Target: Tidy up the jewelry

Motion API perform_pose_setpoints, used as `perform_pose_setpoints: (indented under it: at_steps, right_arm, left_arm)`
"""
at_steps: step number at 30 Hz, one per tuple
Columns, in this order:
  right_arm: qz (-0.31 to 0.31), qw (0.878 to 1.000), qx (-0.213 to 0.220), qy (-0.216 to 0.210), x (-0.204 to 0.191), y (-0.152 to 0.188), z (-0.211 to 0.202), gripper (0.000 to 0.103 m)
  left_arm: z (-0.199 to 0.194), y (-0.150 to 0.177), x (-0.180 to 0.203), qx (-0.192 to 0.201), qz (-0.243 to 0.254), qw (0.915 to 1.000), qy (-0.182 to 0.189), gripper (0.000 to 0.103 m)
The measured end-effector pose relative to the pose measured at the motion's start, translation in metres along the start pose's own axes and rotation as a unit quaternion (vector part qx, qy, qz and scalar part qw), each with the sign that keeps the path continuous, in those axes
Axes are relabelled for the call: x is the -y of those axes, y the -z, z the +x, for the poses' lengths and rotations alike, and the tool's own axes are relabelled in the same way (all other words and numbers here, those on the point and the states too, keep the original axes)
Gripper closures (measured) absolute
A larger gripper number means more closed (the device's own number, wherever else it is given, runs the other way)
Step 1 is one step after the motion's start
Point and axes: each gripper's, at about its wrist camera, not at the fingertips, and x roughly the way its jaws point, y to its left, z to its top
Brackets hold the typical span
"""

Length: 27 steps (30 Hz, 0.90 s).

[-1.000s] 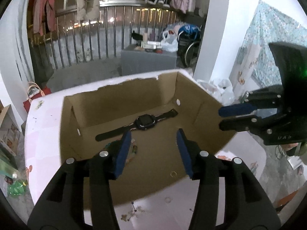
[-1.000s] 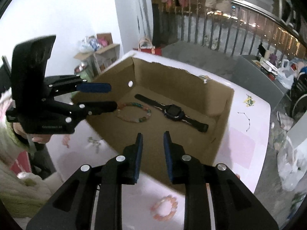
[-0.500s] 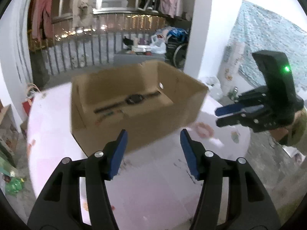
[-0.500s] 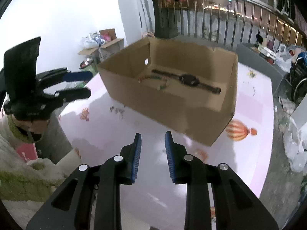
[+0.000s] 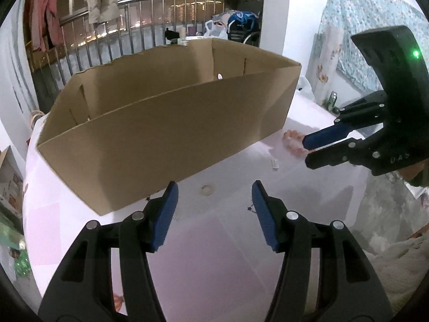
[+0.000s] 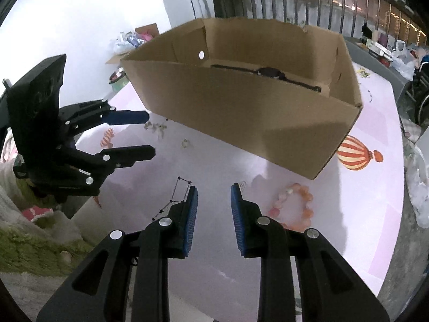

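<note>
A brown cardboard box (image 5: 166, 123) stands on the pink table (image 5: 214, 255). A black watch (image 6: 270, 72) lies inside it; from the left wrist view the inside is hidden. My left gripper (image 5: 214, 187) hovers open and empty before the box's near wall, and a small ring (image 5: 207, 189) lies on the table just beyond its tips. My right gripper (image 6: 213, 187) is open too, with nothing between its pads. A pink bead bracelet (image 6: 295, 204) lies right of it and a thin black star chain (image 6: 177, 196) to its left. In the left view the right gripper (image 5: 307, 151) shows beside the bracelet (image 5: 292, 139).
Small earrings (image 6: 155, 127) and another ring (image 6: 185, 142) lie near the box's left corner, below the left gripper (image 6: 150, 134). A tiny white piece (image 5: 275, 164) lies on the cloth. A person's fuzzy sleeve (image 6: 40, 230) is at the lower left. A railing stands behind the table.
Both grippers have drawn back from over the box and sunk toward the table in front of it. The box's inside has dropped out of the left view. The left jaws stand slightly wider.
</note>
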Motion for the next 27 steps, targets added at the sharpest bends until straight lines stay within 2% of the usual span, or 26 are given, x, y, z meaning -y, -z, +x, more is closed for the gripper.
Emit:
perform_pose_setpoints:
  at_steps: [8, 14, 21, 27]
  right_arm:
    - [-0.017, 1.0, -0.019, -0.001, 0.007, -0.001, 0.018, 0.077]
    - [-0.033, 0.999, -0.022, -0.008, 0.009, -0.003, 0.025, 0.077]
    - [-0.041, 0.999, -0.028, -0.011, 0.008, -0.007, 0.035, 0.077]
    - [-0.049, 0.998, -0.033, -0.009, 0.008, -0.011, 0.04, 0.077]
  left_arm:
    - [0.024, -0.005, 0.004, -0.023, 0.019, 0.9995, -0.005, 0.055]
    - [0.038, -0.007, -0.002, -0.042, 0.015, 0.999, -0.005, 0.071]
    - [0.049, -0.004, -0.003, -0.062, 0.026, 0.9977, -0.01, 0.081]
    - [0.051, -0.004, -0.004, -0.063, 0.027, 0.9976, -0.005, 0.083]
